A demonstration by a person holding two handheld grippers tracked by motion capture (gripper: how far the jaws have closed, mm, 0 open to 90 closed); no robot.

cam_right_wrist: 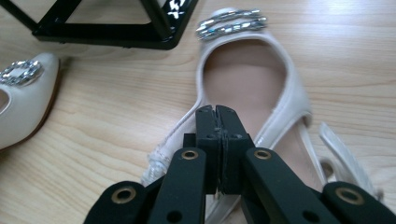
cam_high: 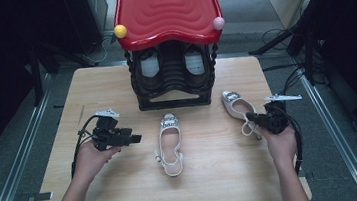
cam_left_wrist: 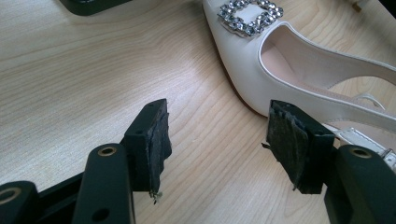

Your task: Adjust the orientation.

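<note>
Setting: a person sits at a light wooden table [cam_high: 214,177], a two-jaw gripper in each hand, forearms coming in over the near edge.
Right gripper: the right gripper [cam_high: 255,118] sits near the table's right edge with its jaws pressed together; in its own view [cam_right_wrist: 218,116] the pads meet over the side rim of the right-hand shoe, though whether the thin edge is pinched between them cannot be told.
Right-hand shoe: a white slingback [cam_high: 239,108] with a jewelled buckle [cam_right_wrist: 231,23] lies flat near the right edge, toe toward the far edge, its heel strap loose beside the gripper.
Left gripper: the left gripper [cam_high: 135,138] is held level over the left half of the table; in its own view [cam_left_wrist: 217,144] the jaws stand wide apart with bare wood between the pads, clear of the shoe.
Middle shoe: the matching slingback [cam_high: 170,144] lies at the table's centre, toe toward the far edge, its buckle [cam_left_wrist: 250,16] glittering just beyond the open jaws.
Backdrop: a black shoe rack [cam_high: 173,78] with a red wavy top [cam_high: 167,8] stands at the far edge, dark shoes on its shelf.
</note>
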